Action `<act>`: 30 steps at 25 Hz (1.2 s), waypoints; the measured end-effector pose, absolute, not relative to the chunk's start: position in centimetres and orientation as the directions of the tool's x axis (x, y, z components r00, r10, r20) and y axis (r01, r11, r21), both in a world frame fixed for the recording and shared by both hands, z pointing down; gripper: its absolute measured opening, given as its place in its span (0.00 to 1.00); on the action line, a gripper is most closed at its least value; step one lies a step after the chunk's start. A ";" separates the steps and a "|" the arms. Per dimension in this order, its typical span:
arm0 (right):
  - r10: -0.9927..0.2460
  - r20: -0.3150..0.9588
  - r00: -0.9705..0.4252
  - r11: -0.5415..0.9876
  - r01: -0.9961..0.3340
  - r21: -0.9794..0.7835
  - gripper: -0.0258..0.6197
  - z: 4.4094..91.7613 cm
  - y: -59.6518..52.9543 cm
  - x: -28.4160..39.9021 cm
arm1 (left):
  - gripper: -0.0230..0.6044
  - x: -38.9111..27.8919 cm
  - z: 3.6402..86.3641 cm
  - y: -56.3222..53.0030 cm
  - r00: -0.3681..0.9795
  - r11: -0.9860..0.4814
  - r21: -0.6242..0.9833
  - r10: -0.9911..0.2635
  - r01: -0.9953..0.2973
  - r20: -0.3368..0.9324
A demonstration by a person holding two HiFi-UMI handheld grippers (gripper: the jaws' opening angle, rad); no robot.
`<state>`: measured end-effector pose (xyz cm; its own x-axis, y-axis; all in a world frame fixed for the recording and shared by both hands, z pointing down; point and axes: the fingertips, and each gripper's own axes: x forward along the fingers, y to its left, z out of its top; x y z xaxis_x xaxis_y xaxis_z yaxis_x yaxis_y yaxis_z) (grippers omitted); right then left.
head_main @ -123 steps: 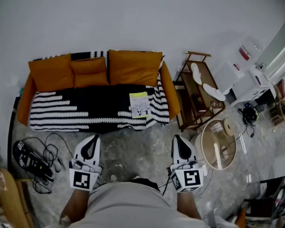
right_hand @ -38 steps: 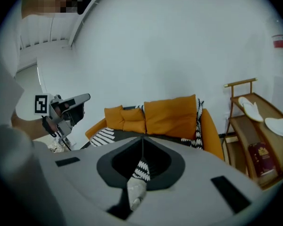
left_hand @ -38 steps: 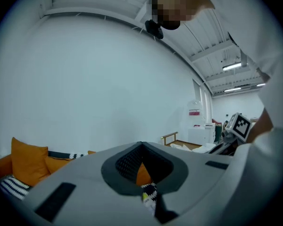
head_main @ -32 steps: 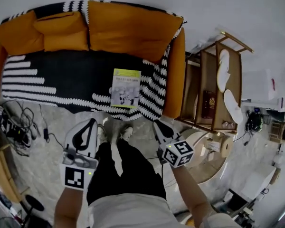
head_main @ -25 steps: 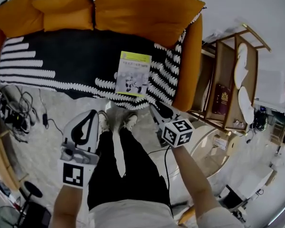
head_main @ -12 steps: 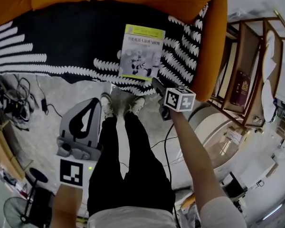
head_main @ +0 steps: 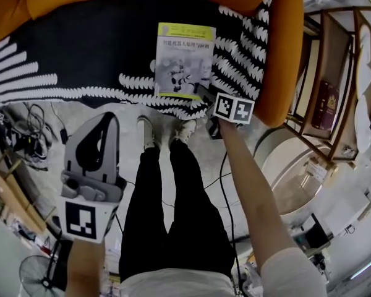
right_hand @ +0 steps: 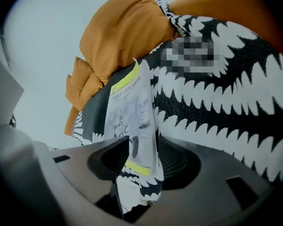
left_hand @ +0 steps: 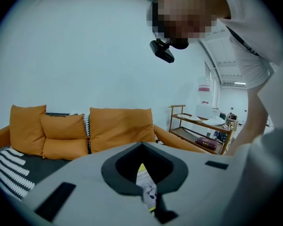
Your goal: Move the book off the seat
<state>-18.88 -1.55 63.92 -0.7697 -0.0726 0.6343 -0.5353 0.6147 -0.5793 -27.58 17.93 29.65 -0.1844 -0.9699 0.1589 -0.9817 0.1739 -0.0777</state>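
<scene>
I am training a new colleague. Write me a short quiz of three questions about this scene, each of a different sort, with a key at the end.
1. Multiple choice: where does the book lie?
A on a wooden shelf
B on the black-and-white cover of the sofa
C on the floor

2. True or false: the left gripper touches the book.

3. Short answer: which gripper is at the book's near corner?

Key
1. B.
2. False: it is well apart from the book, short of the sofa.
3. The right gripper. Its jaws are opening, and the book's edge stands between them.
</scene>
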 end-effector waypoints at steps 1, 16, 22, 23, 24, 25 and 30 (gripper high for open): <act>-0.069 0.632 -0.772 0.605 -0.536 -0.589 0.34 64.2 -1.6 -19.0 | 0.06 -27.7 29.8 17.6 -0.181 0.170 -0.076 -0.969 -0.982 0.166; 0.125 0.566 -0.815 0.536 -0.424 -0.730 0.34 66.0 2.4 -21.4 | 0.06 -27.8 32.8 14.9 -0.161 0.161 -0.015 -0.962 -0.987 0.222; 0.090 0.548 -0.832 0.472 -0.449 -0.759 0.32 67.6 1.4 -22.0 | 0.06 -29.0 33.4 15.5 -0.175 0.178 -0.010 -0.953 -0.984 0.247; 0.103 0.532 -0.840 0.475 -0.429 -0.769 0.31 67.4 1.5 -21.9 | 0.06 -29.1 33.7 15.8 -0.180 0.184 -0.007 -0.951 -0.983 0.252; 0.117 0.513 -0.850 0.476 -0.405 -0.780 0.30 66.9 1.7 -21.8 | 0.06 -29.2 33.9 16.0 -0.182 0.187 -0.005 -0.950 -0.982 0.255; 0.130 0.491 -0.862 0.477 -0.380 -0.793 0.29 66.1 2.0 -21.7 | 0.06 -29.1 34.1 16.2 -0.182 0.188 -0.002 -0.949 -0.982 0.257; 0.139 0.342 -0.929 0.419 -0.258 -0.871 0.25 61.6 3.6 -22.6 | 0.06 -28.9 34.6 16.1 -0.177 0.190 0.023 -0.948 -0.982 0.263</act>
